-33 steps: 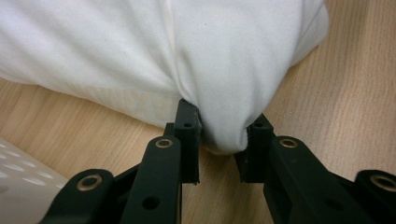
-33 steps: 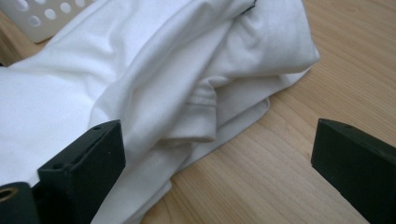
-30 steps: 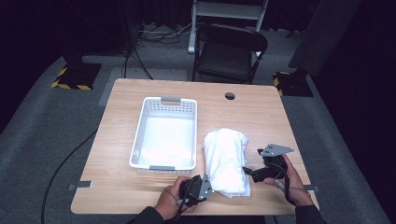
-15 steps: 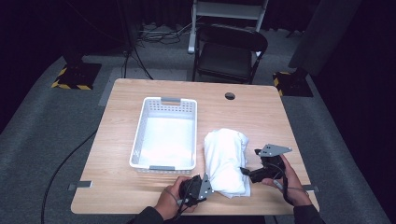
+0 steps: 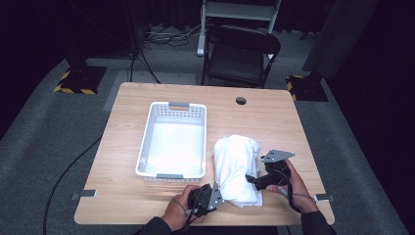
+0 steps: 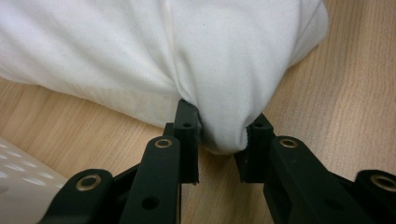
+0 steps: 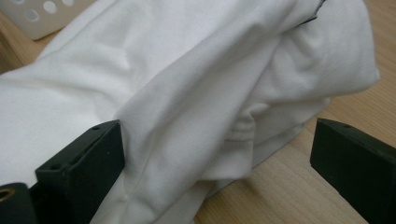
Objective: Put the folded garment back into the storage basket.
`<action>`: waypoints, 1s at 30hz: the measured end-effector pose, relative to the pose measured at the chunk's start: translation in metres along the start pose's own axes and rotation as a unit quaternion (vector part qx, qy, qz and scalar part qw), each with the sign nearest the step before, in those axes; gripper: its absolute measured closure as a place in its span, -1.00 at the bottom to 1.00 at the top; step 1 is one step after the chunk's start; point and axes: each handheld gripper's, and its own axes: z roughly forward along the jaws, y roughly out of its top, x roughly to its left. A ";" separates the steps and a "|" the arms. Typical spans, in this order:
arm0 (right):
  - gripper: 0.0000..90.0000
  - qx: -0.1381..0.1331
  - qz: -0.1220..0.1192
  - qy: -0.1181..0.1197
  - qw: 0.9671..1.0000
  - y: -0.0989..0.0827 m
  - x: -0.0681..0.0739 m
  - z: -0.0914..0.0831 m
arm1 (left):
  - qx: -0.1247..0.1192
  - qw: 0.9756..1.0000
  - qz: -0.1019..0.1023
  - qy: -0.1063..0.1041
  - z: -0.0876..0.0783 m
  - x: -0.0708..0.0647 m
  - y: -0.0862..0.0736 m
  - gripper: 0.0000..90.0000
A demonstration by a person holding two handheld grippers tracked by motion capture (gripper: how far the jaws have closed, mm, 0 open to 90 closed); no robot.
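Observation:
A folded white cloth [image 5: 236, 164] lies on the wooden table [image 5: 274, 117], right of a white plastic basket [image 5: 147, 142]. My left gripper [image 5: 221, 189] is at the cloth's near left corner and is shut on a pinched fold of the cloth [image 6: 224, 84]; both pads of the left gripper [image 6: 223, 136] press into it. My right gripper [image 5: 250, 179] reaches in from the cloth's right side. Its jaws stand wide open around the bulk of the cloth [image 7: 196, 93]. In the right gripper view [image 7: 222, 136] the left jaw touches the fabric and the right jaw stands clear over bare wood.
The basket holds nothing; a corner of it [image 6: 18, 175] shows beside my left gripper. A round cable hole [image 5: 241, 101] sits near the table's far edge. A black folding chair [image 5: 242, 54] stands behind the table.
My right gripper has edged slightly left, closer into the cloth. The left gripper and the cloth have stayed put.

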 end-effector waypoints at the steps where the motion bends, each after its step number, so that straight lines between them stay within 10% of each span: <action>1: -0.94 0.002 0.002 0.001 1.000 -0.001 -0.001 0.002 | 0.000 1.000 0.000 0.000 0.000 0.000 0.000 0.62; 22: -0.97 0.023 0.056 0.050 0.997 -0.012 -0.010 0.024 | -0.001 1.000 0.002 0.000 0.000 0.000 0.000 0.61; 30: -0.60 0.020 0.052 0.083 0.995 -0.011 -0.010 0.021 | -0.001 1.000 0.002 0.000 0.000 0.000 0.000 0.61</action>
